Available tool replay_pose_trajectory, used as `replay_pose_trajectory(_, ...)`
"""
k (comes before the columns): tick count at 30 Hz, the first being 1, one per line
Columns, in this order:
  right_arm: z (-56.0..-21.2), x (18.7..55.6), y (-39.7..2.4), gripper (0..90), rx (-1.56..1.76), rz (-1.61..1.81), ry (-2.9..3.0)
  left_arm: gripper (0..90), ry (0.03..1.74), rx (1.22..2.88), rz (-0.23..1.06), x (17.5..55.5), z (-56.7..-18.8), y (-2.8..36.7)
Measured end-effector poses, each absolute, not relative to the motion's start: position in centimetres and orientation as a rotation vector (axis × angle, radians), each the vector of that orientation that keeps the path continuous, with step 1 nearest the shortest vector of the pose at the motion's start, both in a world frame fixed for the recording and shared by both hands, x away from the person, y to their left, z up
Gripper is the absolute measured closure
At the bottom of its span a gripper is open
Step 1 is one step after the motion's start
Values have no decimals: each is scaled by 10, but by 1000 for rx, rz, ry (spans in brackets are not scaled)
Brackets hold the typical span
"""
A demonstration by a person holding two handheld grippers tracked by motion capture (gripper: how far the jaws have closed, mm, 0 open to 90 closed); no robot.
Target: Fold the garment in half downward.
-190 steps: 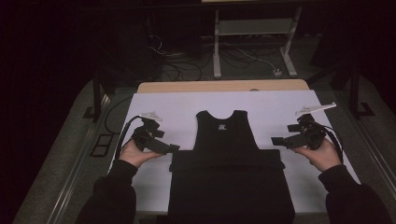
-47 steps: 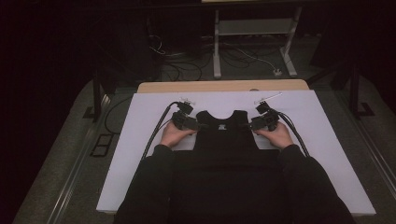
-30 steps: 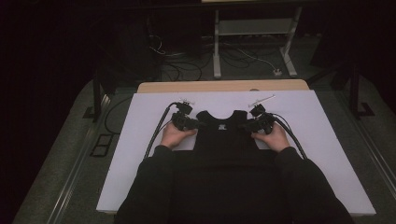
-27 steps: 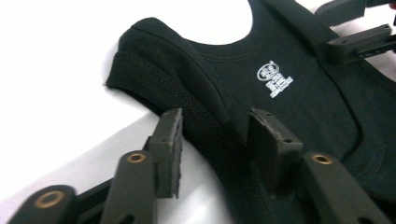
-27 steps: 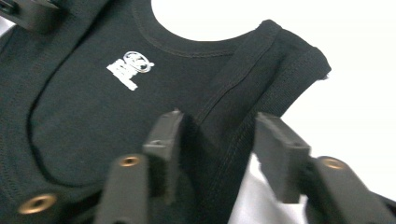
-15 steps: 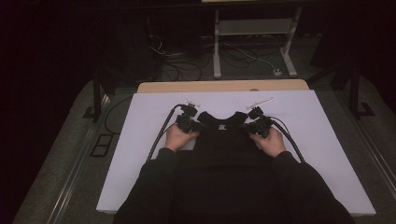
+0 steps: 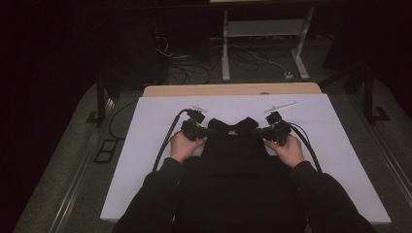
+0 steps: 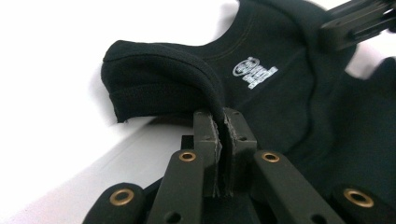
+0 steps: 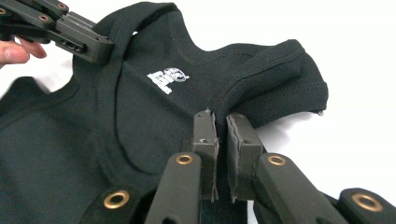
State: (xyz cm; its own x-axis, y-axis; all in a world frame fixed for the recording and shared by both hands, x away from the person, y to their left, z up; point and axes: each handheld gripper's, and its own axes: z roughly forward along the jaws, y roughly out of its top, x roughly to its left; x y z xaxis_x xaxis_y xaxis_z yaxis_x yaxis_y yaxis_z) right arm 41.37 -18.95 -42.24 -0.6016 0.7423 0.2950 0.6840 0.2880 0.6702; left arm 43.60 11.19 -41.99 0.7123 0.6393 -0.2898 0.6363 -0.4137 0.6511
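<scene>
My left gripper (image 8: 222,122) is clenched on the left shoulder strap of the black top (image 8: 289,98), its jaws having just been closing with the hem between them; my right gripper (image 9: 222,122) pinches the other strap (image 9: 261,93) the same way. The top lies flat on the white sheet (image 7: 145,145), neck away from me, both straps raised a little. I judge the grasp done and a fold beginning: next I must lift both straps evenly and carry them toward me without slipping. No containers are on the table (image 7: 233,89).
</scene>
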Motion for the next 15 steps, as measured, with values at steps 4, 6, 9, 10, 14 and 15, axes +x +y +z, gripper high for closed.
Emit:
replay_pose_trajectory(4,-415,410,-194,817,1364,1264,2448,840,940,2122,0,430,-409,112)
replay_pose_trajectory(6,-413,409,-195,817,1364,1277,2438,839,939,2110,-4,428,-405,113)
replay_pose_trajectory(9,-411,406,-198,817,1369,1297,2423,839,930,2102,-10,427,-401,115)
replay_pose_trajectory(10,-410,406,-198,817,1363,1306,2419,839,930,2099,-12,426,-400,116)
replay_pose_trajectory(14,-405,402,-203,816,1375,1352,2392,839,921,2085,-13,423,-395,120)
replay_pose_trajectory(15,-401,399,-205,816,1372,1379,2384,839,925,2071,-16,421,-394,121)
